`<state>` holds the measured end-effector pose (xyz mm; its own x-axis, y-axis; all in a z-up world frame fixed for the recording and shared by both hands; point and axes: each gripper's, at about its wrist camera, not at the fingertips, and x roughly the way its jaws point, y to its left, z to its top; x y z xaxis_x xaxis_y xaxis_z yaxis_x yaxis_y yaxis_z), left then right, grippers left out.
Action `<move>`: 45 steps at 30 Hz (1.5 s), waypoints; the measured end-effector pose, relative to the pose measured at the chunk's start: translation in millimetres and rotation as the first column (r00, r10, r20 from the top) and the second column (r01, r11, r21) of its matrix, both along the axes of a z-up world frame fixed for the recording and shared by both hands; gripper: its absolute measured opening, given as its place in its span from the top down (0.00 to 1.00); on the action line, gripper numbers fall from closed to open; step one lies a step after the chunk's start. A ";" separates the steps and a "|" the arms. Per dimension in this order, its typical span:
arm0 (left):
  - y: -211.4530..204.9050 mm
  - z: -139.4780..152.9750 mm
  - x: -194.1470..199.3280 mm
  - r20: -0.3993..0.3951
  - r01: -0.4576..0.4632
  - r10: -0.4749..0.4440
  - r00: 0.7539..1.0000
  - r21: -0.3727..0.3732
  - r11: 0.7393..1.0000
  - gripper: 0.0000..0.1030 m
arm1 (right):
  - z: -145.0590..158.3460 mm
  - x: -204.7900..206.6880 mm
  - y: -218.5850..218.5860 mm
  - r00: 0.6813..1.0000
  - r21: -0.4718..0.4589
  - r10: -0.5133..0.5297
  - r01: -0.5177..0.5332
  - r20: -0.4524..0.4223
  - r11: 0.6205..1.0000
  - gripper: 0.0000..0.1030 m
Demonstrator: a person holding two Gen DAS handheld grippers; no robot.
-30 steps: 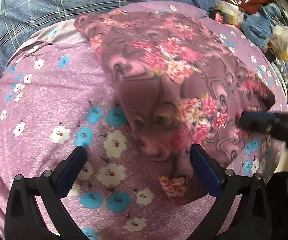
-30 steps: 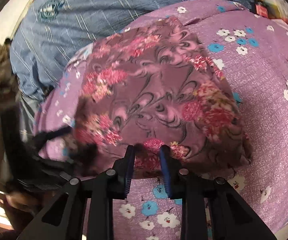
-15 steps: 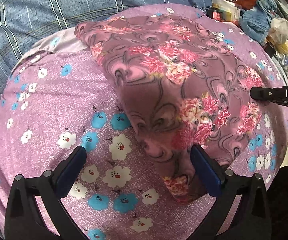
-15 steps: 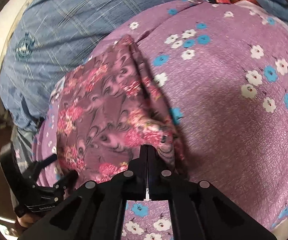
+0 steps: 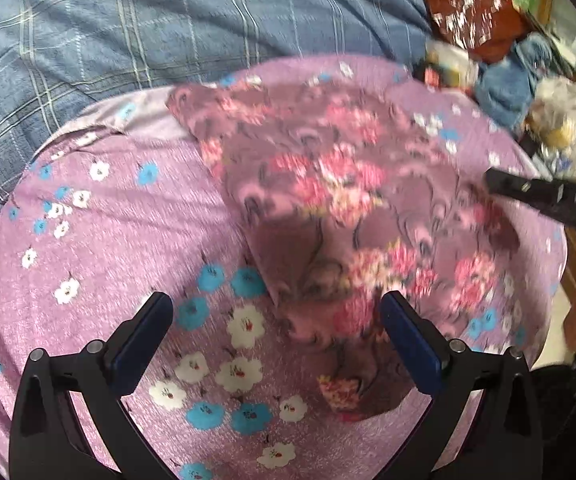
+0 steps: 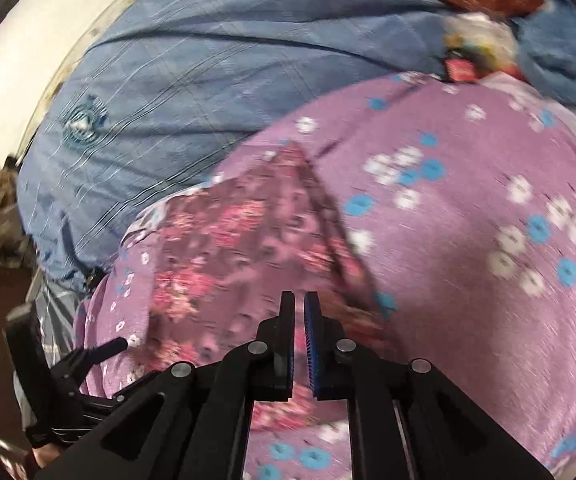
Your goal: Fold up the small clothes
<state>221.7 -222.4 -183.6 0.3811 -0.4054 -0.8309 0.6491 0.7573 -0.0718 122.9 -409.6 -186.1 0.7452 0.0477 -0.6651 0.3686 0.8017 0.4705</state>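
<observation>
Right now we see our left hand-held gripper [image 5: 274,322] spread wide, nothing between its blue pads, hovering over the near edge of the folded floral garment [image 5: 344,208]. That garment is soft mauve knit, swirl-and-rose print, folded to a rough trapezoid, lying on a lilac cloth [image 5: 100,224] with white and blue flowers; in the right wrist view the garment [image 6: 224,240] lies left of center on that cloth [image 6: 468,264]. Our right hand-held gripper [image 6: 299,308] has its jaws nearly together, a thin slit between them, and we cannot tell if fabric is pinched. Behind lies a blue plaid blanket [image 5: 168,28], wrinkled. Far right, a blurred pile of clothes and bags [image 5: 528,80].
</observation>
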 end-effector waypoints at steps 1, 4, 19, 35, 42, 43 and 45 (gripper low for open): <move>4.5 0.0 1.1 -0.001 -0.007 0.007 1.000 -0.007 1.000 0.00 | -1.7 9.2 4.0 1.000 0.009 0.018 -0.018 -0.010 1.000 0.92; 4.5 -8.7 9.2 -0.017 -0.029 0.029 0.999 -0.001 1.000 0.00 | -15.8 32.6 7.7 0.996 0.046 0.048 -0.045 -0.078 0.998 0.92; 3.9 -21.7 16.3 -0.101 -0.047 0.046 0.994 -0.011 0.999 0.00 | -23.0 77.1 -26.8 0.987 -0.004 -0.097 0.097 -0.129 0.995 0.95; 5.2 -16.9 21.2 -0.023 -0.095 0.095 0.995 -0.026 0.995 0.00 | -23.6 149.6 -21.8 0.991 0.022 0.010 -0.007 -0.134 1.000 0.97; 3.7 -15.9 19.4 0.001 -0.095 0.095 0.995 -0.019 0.995 0.00 | -26.6 145.7 -39.9 0.990 0.015 -0.029 0.032 -0.134 0.999 1.00; 3.7 -16.0 19.4 0.001 -0.096 0.096 0.995 -0.020 0.995 0.00 | -25.6 144.2 -41.2 0.990 -0.003 -0.036 0.036 -0.138 0.999 1.00; 4.7 -16.3 19.6 0.000 -0.100 0.100 0.995 -0.023 0.995 0.00 | -27.3 140.4 -47.3 0.991 0.028 -0.031 0.035 -0.131 0.999 1.00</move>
